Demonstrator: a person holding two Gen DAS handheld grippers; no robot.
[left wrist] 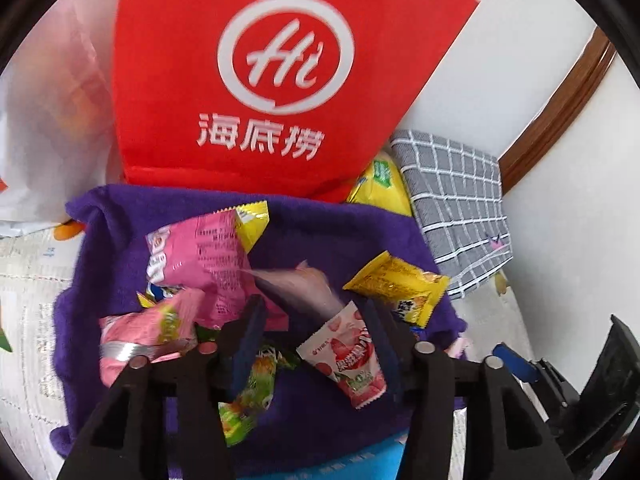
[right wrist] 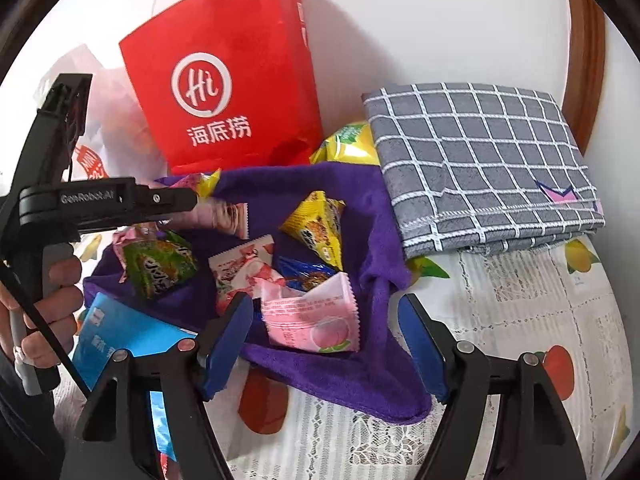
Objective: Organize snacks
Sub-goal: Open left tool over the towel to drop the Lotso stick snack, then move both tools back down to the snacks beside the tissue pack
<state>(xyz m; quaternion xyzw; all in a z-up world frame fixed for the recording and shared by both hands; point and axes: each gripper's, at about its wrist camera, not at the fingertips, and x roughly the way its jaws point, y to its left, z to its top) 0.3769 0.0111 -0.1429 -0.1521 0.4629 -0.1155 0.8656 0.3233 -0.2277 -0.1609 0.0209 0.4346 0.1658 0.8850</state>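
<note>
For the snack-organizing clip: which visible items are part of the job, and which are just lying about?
Part of the job:
- pink packet
- strawberry packet
- yellow packet
- green packet
- red paper bag, probably the container
- left gripper and right gripper, both open

Lying about:
- grey checked cloth
- purple cloth under the snacks
- blue card

red bag (right wrist: 224,92) blocks behind, folded cloth (right wrist: 480,160) right, tablecloth (right wrist: 520,320) bare

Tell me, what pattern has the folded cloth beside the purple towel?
Grey with a white grid, clearest in the right wrist view: folded cloth.
</note>
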